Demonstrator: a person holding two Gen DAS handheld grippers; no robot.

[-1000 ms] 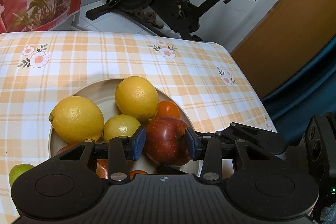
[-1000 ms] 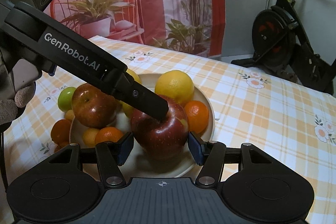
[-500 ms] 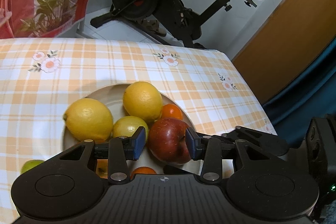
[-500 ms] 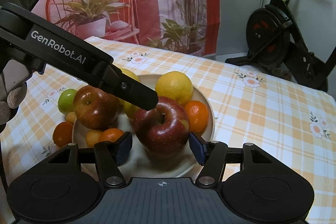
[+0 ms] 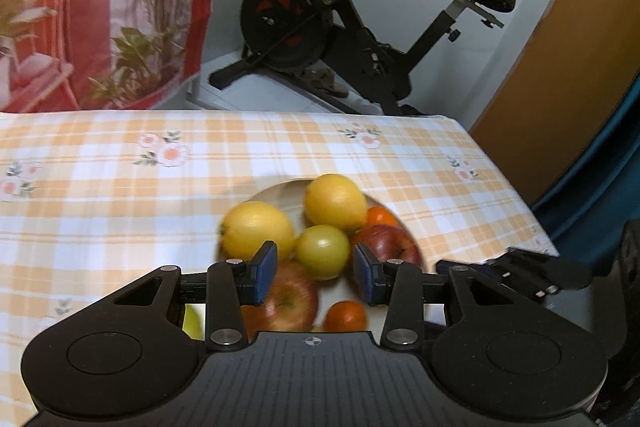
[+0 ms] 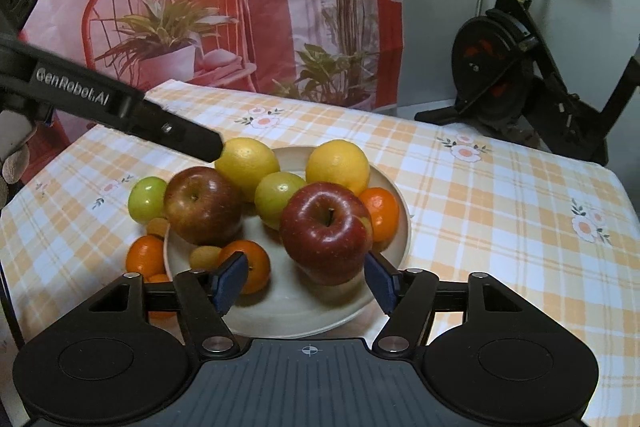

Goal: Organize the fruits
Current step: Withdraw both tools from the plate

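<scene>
A cream plate [image 6: 394, 203] on the checked table holds two lemons [image 6: 247, 163], a yellow-green fruit [image 6: 278, 199], two red apples and small oranges. The dark red apple [image 6: 326, 233] lies at the plate's near side, just beyond my open right gripper [image 6: 306, 281]. The other apple [image 6: 202, 205] lies on the plate's left. My left gripper [image 5: 316, 277] is open and empty, raised above the plate [image 5: 280, 189]; in the right wrist view it [image 6: 200, 145] hangs over the far-left lemon. A green fruit [image 6: 146, 199] and an orange [image 6: 144, 261] lie on the cloth left of the plate.
The table's far edge [image 5: 280, 113] faces an exercise bike [image 5: 320, 27] on the floor. A red plant-print curtain [image 6: 200, 7] hangs behind the table. The table's right edge [image 5: 516, 195] drops off beside an orange door.
My left gripper has let go of the dark red apple, which now rests on the plate, and has risen and drawn back to the left. My right gripper has opened wider and backed off slightly.
</scene>
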